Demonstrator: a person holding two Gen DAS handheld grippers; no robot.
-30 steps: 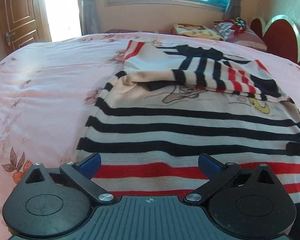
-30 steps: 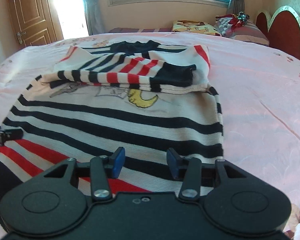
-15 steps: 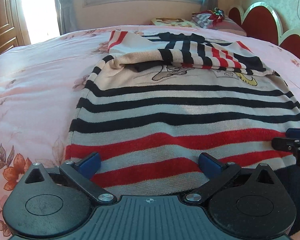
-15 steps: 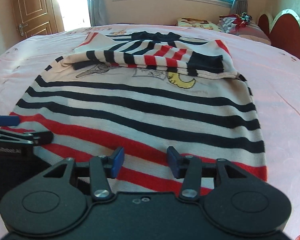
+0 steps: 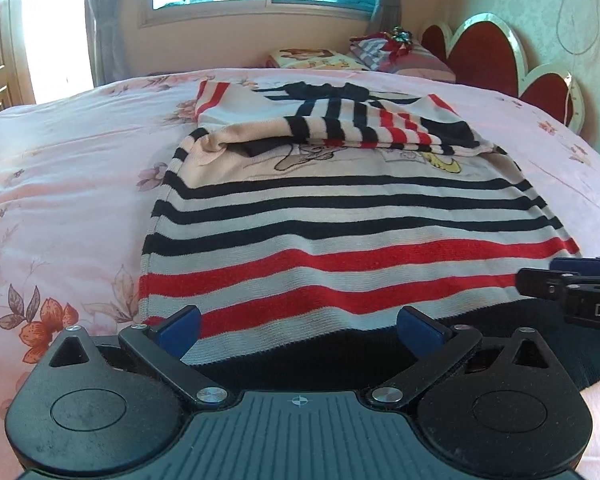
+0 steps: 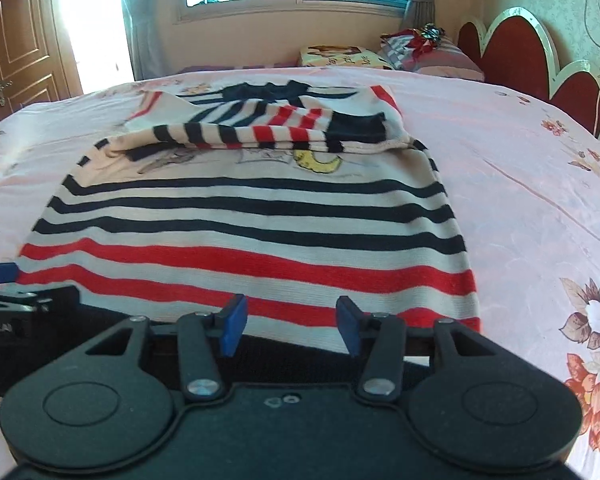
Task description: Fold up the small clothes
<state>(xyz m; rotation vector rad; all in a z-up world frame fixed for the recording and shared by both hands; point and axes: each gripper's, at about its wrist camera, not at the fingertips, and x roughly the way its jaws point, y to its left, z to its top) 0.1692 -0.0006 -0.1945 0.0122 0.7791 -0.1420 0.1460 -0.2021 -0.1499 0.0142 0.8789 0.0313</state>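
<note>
Two grippers hung over the near hem of a cream knit sweater with black and red stripes [image 5: 340, 216], which lay flat on the pink floral bedspread [image 5: 60, 168]. Its sleeves were folded across the chest, partly covering a cartoon print. The left gripper [image 5: 299, 330] had its blue pads spread wide with nothing between them. The right gripper [image 6: 291, 326] sat narrower but also apart, gripping nothing, just above the dark hem band.

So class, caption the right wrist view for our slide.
Open right gripper over the hem of a striped sweater on a floral bedspread.
</note>
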